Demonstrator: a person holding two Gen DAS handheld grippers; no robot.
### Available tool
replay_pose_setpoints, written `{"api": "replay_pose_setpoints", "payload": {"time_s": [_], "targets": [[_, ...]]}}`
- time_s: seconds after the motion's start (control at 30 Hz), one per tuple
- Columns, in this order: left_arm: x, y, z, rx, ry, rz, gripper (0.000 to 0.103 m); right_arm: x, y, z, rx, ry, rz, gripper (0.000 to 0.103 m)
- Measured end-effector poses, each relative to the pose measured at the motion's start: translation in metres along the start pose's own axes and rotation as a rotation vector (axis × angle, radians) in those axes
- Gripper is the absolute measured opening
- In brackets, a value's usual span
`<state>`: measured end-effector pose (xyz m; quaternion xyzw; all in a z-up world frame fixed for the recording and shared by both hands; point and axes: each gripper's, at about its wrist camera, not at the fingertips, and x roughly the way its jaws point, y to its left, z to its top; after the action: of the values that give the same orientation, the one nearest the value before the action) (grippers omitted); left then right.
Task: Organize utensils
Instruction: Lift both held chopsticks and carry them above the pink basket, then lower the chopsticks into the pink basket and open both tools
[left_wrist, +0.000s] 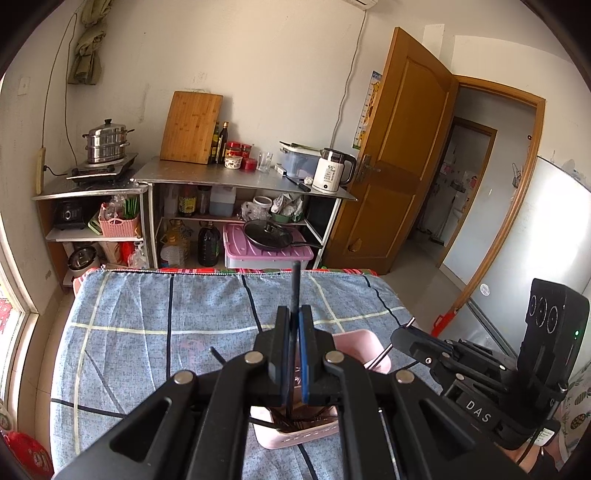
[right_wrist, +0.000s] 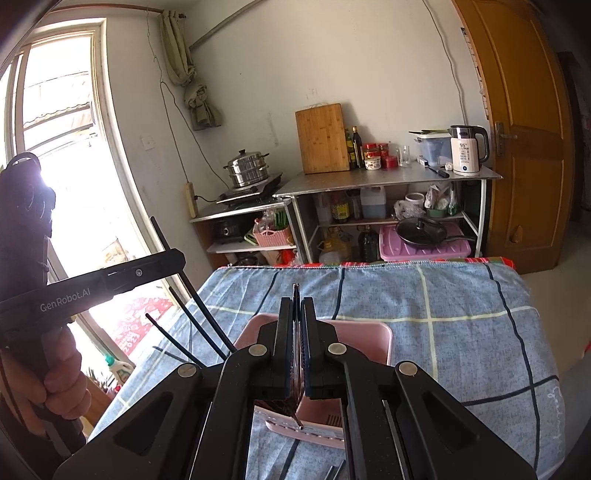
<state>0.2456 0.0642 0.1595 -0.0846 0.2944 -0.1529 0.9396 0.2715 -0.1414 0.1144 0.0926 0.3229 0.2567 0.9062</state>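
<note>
My left gripper is shut on a black chopstick that stands upright over a pink utensil basket on the blue checked cloth. My right gripper is shut on a thin brown utensil with a metal tip, held above the same pink basket. In the right wrist view the left gripper is at the left, with its black chopstick passing through it. Several more black chopsticks lean out of the basket's left side. The right gripper shows at the right of the left wrist view.
The blue checked cloth covers the table. Behind it stand metal shelves with a kettle, a cutting board, jars, bottles and a steamer pot. A wooden door is open at the right, a window at the left.
</note>
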Motion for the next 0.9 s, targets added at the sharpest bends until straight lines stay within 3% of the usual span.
{"api": "replay_pose_setpoints", "payload": {"time_s": [0.4,0.47,0.53,0.9], "targets": [[0.014,0.008,-0.022,-0.016,0.055,0.008,0.007,0.016,-0.01,-0.02,0.015,0.097,0.011,0.005],[0.008,0.008,-0.022,-0.017,0.038,0.016,0.013,0.012,-0.012,-0.02,0.015,0.091,0.006,0.01],[-0.001,0.007,-0.021,-0.021,0.013,0.014,0.027,0.003,-0.014,-0.019,0.018,0.075,0.008,0.014],[-0.06,-0.004,-0.034,0.001,-0.105,0.034,0.034,-0.066,-0.025,-0.023,0.019,-0.034,0.0,0.014]]}}
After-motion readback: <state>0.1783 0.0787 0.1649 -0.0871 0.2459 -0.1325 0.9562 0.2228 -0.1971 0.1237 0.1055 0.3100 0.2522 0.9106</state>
